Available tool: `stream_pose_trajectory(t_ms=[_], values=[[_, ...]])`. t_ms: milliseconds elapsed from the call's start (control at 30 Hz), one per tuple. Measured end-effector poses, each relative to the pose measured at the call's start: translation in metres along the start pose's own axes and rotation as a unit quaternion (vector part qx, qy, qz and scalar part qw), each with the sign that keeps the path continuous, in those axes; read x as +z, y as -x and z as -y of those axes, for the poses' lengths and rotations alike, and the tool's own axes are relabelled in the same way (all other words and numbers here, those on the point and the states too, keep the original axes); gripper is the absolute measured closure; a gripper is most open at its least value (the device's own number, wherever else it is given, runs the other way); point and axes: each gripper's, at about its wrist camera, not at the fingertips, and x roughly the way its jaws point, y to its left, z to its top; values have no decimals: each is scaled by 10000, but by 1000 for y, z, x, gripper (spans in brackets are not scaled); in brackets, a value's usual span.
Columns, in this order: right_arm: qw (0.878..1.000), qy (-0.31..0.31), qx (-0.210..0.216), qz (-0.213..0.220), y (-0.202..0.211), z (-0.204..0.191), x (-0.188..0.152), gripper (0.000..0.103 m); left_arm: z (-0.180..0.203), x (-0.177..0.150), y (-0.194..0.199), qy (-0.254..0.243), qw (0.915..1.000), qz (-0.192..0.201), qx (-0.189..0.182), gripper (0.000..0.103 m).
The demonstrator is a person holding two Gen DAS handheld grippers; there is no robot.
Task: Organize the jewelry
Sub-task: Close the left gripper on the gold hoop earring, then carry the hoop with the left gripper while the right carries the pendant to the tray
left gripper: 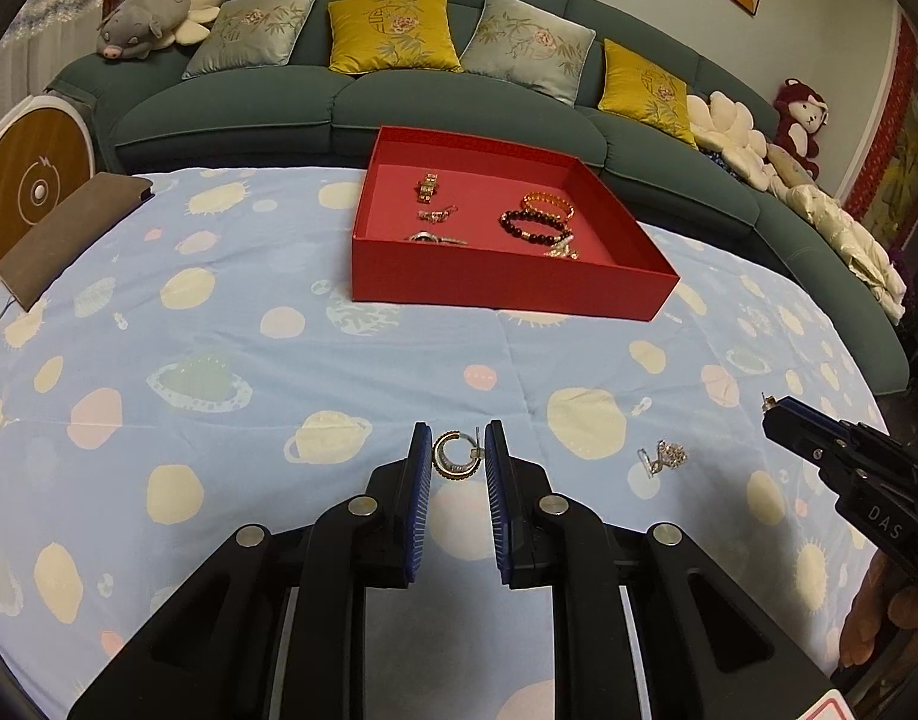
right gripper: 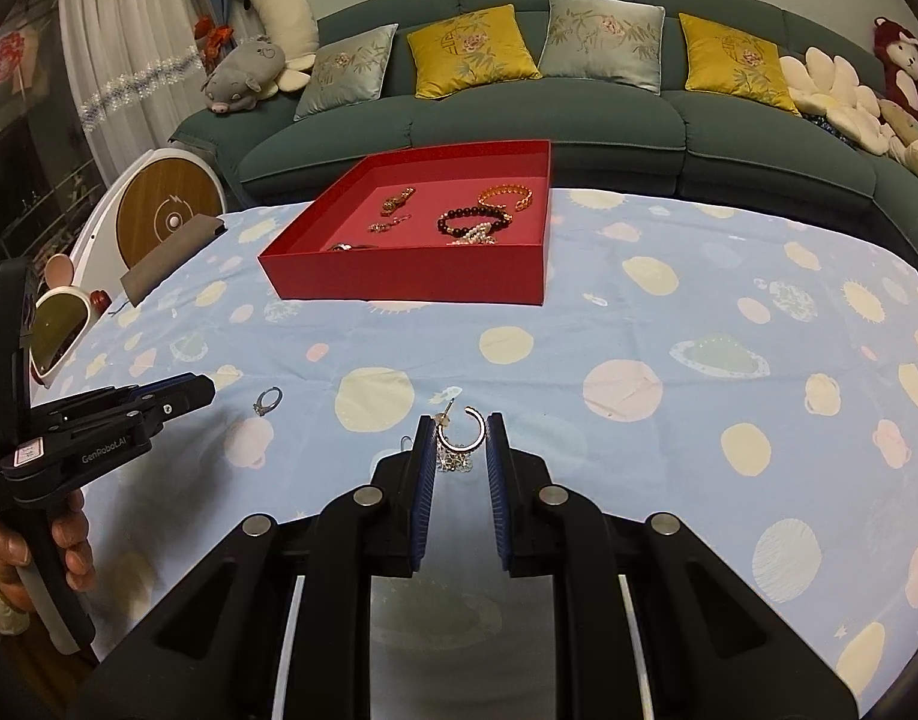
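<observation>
A red tray [left gripper: 507, 288] [right gripper: 399, 285] at the far side of the table holds a dark bead bracelet [left gripper: 534, 227], a gold bracelet [left gripper: 548, 203], a gold watch [left gripper: 426, 188] and other small pieces. My left gripper [left gripper: 457, 453] is open around a gold hoop earring [left gripper: 453, 457] lying on the cloth. My right gripper [right gripper: 459, 441] is open around another hoop earring [right gripper: 462, 433] and a sparkly piece [right gripper: 454, 461]. A silver ring [right gripper: 268, 401] lies left of it. The sparkly piece also shows in the left wrist view [left gripper: 663, 456].
The table wears a pale blue planet-print cloth [left gripper: 219, 330]. A brown notebook [left gripper: 69, 234] lies at the far left edge, with a white round device [left gripper: 33, 174] beyond it. A green sofa [left gripper: 399, 96] with cushions stands behind. A white mirror [right gripper: 57, 330] sits at the left.
</observation>
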Motion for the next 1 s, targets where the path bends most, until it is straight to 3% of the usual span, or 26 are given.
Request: stream_pose_trajectory(t_ms=[600,1000], values=[[9983,-157,-154,535,11,9,39,87,-18,58,19,444,9964,714,146,88],[9987,-110,-112,487,-11,6,63,87,-1,92,-2,74,9960,871,201,88]])
